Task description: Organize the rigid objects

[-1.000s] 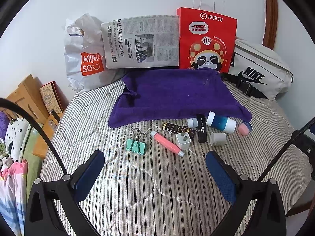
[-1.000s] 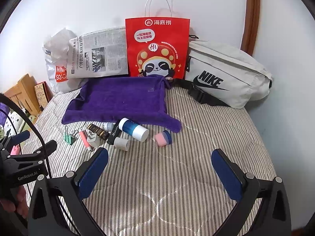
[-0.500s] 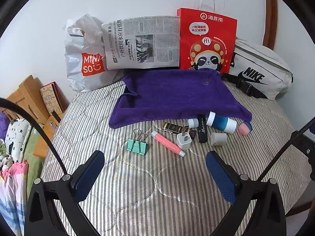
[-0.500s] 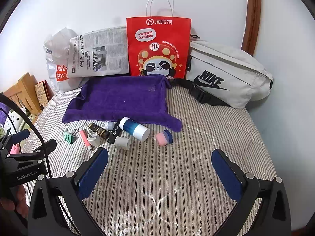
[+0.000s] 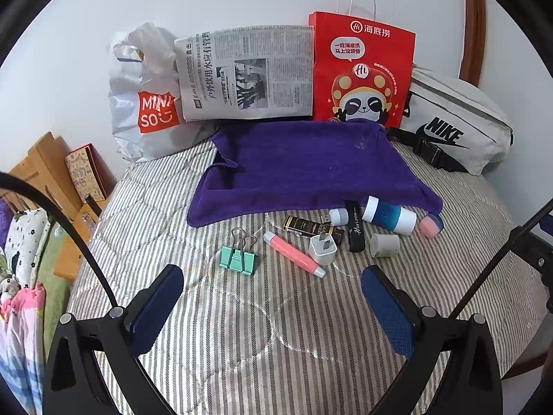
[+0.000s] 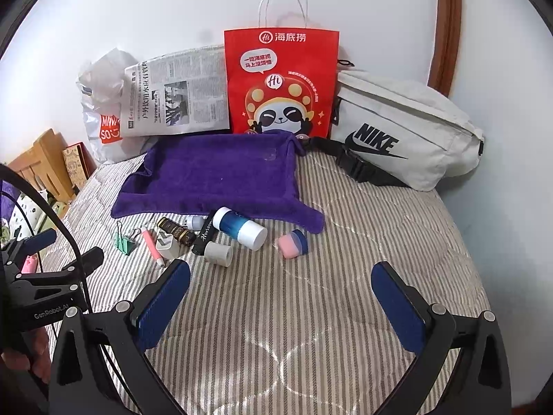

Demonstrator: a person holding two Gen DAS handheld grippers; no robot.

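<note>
Nearest the lens, the left claw [image 5: 271, 301] hangs with its blue-padded jaws spread wide and nothing between them, over the striped bed [image 5: 242, 328]; the right claw [image 6: 281, 299] is likewise wide apart and empty, with the left tool body visible at its nine o'clock. Just beyond the left claw, at its eleven o'clock, lies the mint binder clip [image 5: 237, 258], and at twelve to one o'clock the pink tube [image 5: 293, 254] lies slantwise, its far end beside the white charger plug [image 5: 323, 249]. At the left claw's one o'clock, near its right finger, the grey cap [image 5: 384, 245] lies on its side. A little farther out come the dark brown stick [image 5: 312, 230], the black Horizon bar [image 5: 355, 230] and a small white USB stick [image 5: 334, 217], crowded close together. Beyond these the blue and white bottle [image 5: 390, 215] lies on its side at the edge of the purple towel [image 5: 304, 166], and the pink and blue case [image 5: 431, 224] lies just past it at two o'clock. From the right claw the whole cluster sits at ten to twelve o'clock, the grey cap just beyond its left finger, all of it apart from both claws. Farthest back, against the wall, stand a white Miniso bag [image 5: 145, 97], a newspaper [image 5: 245, 72], a red paper bag [image 5: 363, 69] and a grey Nike pouch [image 5: 456, 121].
</note>
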